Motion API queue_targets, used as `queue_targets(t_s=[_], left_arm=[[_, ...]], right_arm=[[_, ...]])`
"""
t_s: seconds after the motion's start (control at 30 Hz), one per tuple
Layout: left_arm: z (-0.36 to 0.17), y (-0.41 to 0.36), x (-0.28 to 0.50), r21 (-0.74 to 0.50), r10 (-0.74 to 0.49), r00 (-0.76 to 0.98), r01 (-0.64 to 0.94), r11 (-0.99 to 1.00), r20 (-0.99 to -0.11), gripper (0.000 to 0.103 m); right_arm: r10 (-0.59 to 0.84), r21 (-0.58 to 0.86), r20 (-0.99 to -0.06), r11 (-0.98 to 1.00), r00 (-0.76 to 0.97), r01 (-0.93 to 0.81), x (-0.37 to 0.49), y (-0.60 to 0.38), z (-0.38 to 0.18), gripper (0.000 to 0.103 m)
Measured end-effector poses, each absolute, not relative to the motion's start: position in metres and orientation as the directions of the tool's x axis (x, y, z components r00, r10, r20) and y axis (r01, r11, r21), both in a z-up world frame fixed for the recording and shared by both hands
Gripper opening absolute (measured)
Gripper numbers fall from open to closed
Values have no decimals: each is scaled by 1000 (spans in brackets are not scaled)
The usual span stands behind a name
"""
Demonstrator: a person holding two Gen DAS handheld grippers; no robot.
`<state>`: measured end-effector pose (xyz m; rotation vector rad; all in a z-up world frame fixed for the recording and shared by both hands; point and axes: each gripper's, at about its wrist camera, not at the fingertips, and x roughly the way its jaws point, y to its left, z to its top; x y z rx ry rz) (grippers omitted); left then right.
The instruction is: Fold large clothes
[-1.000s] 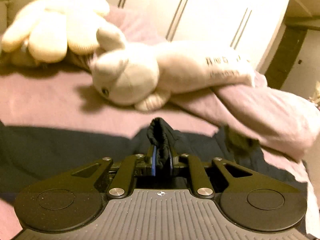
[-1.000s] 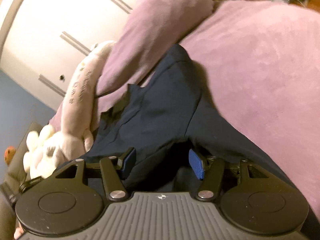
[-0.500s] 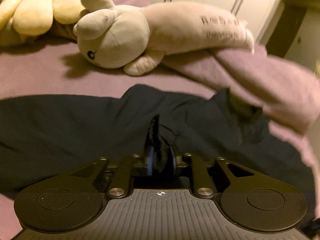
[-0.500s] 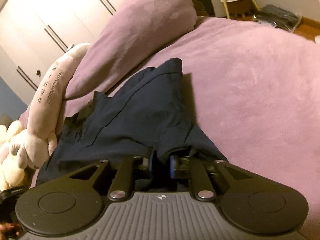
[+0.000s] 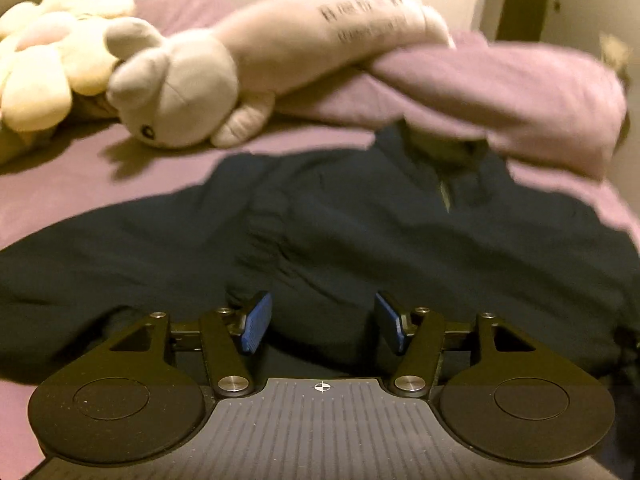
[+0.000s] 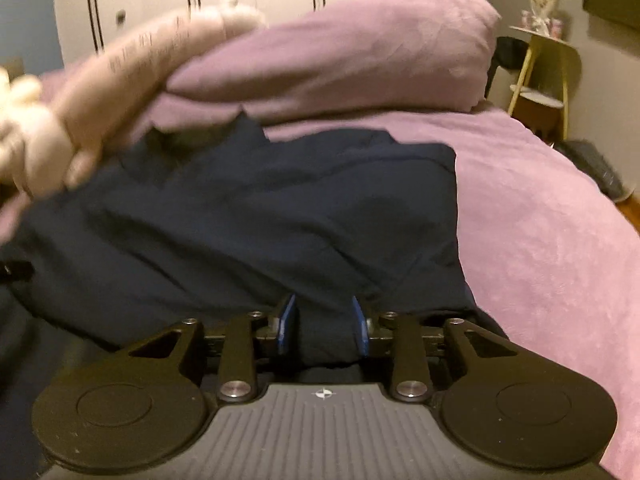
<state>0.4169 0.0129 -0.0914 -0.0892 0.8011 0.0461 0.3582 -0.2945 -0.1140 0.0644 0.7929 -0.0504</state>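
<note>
Only the right hand-held gripper pinches the navy garment; the left is opening.

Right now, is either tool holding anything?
The right tool pinches a fold of the dark garment; the left tool is opening, pads off it.

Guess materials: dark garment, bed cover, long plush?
Garment: thin woven fabric, likely cotton, matte navy, soft creases. Bed cover: fleece or velour, mauve, a mottled nap. Plush: short-pile synthetic fur, cream, seamed and stuffed, with printed lettering.
</note>
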Motion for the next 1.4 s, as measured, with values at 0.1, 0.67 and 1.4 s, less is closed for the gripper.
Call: queue_targets(t_s=[0.1,0.67,1.4], left_arm=[[-108,12,426,-49,44,661,-122,991,-749,66],[-119,14,432,-2,96,637,-151,989,-765,85],[-109,43,397,-90,29,606,-164,982,-795,89]], right_arm=[[-46,-21,-705,999,708,44,358,-299,-119,10],[-78,-44,-696,997,713,67,350,-302,-124,0],[-16,28,-709,998,705,51,329,-299,-102,22]])
